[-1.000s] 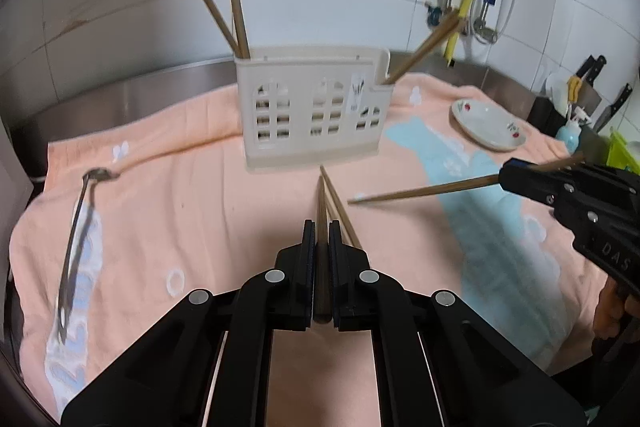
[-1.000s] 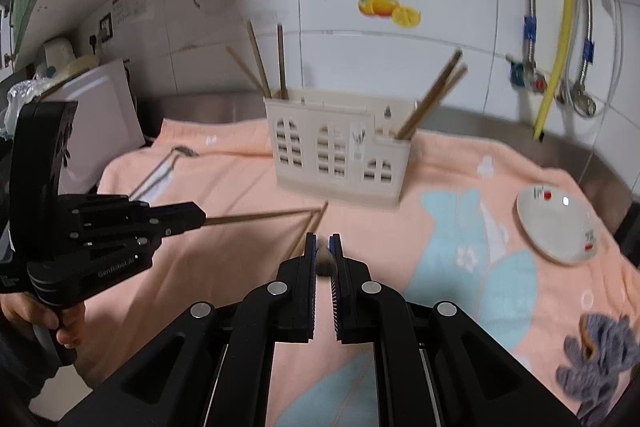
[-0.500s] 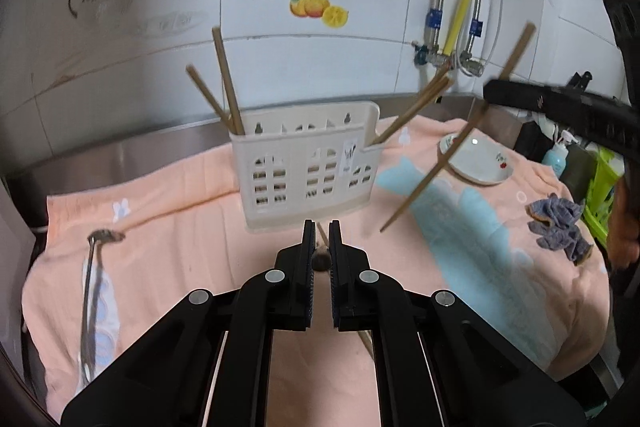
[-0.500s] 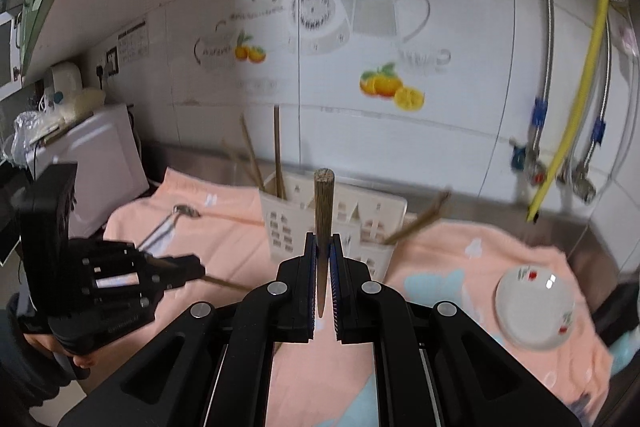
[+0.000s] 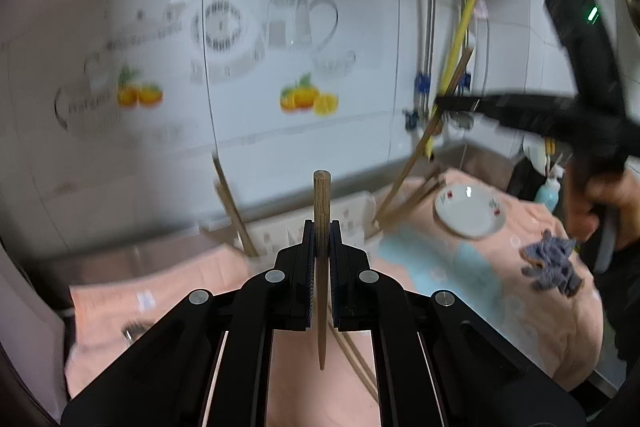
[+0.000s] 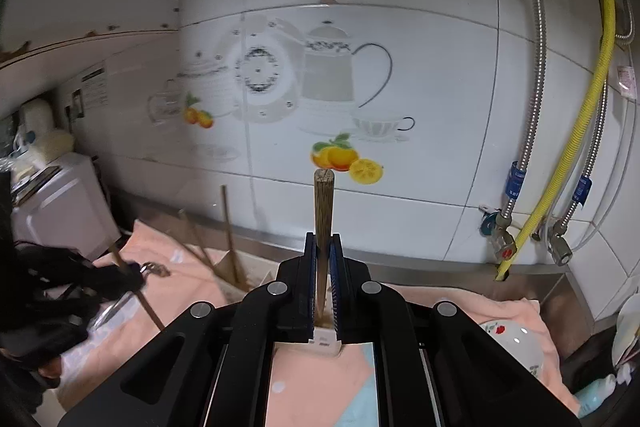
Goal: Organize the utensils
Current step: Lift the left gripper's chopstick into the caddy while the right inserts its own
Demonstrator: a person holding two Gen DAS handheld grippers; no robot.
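Note:
My left gripper [image 5: 320,229] is shut on a brown wooden chopstick [image 5: 321,203] that stands nearly upright, thick end up. Behind it the cream slotted utensil holder [image 5: 276,233] is blurred, with chopsticks [image 5: 232,203] leaning out on both sides. My right gripper [image 6: 322,241] is shut on another upright chopstick [image 6: 323,203], high above the holder [image 6: 325,338]. From the left wrist view the right gripper [image 5: 440,103] appears at the right with its chopstick [image 5: 424,143] slanting down. The left gripper [image 6: 134,277] shows at the left of the right wrist view.
A peach towel [image 5: 460,283] covers the counter. Two loose chopsticks [image 5: 356,359] lie on it below my left gripper. A metal spoon [image 6: 154,269] lies far left, a white plate [image 5: 470,213] and grey cloth [image 5: 550,265] at the right. Hoses and taps [image 6: 516,227] line the tiled wall.
Both grippers have risen well above the towel, each with its chopstick. The chopsticks have swung from lying flat to standing nearly upright in the jaws.

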